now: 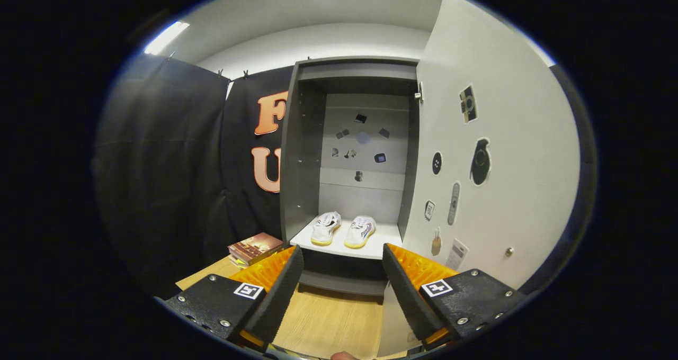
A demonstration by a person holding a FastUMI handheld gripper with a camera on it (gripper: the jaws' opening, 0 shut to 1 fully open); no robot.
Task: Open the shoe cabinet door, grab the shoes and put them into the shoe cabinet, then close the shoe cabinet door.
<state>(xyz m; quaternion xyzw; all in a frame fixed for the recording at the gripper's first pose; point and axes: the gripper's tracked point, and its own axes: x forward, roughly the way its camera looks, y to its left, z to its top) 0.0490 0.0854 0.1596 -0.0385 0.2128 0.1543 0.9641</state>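
At frame centre, white low-top sneakers (343, 229) are shelved inside the grey cabinet (302, 153); the gripper (342, 275) is held apart, empty; closing the white sticker-covered door (498, 180) is judged next.

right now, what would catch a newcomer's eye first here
A pair of white sneakers sits side by side on the shelf inside the open shoe cabinet, beyond the gripper, whose jaws stand open and empty. The cabinet door, swung wide to the right, carries stickers.

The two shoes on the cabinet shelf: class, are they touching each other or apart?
Apart. The gripper view shows a strip of pale shelf between the left shoe and the right shoe. The gripper's fingers stand open, empty.
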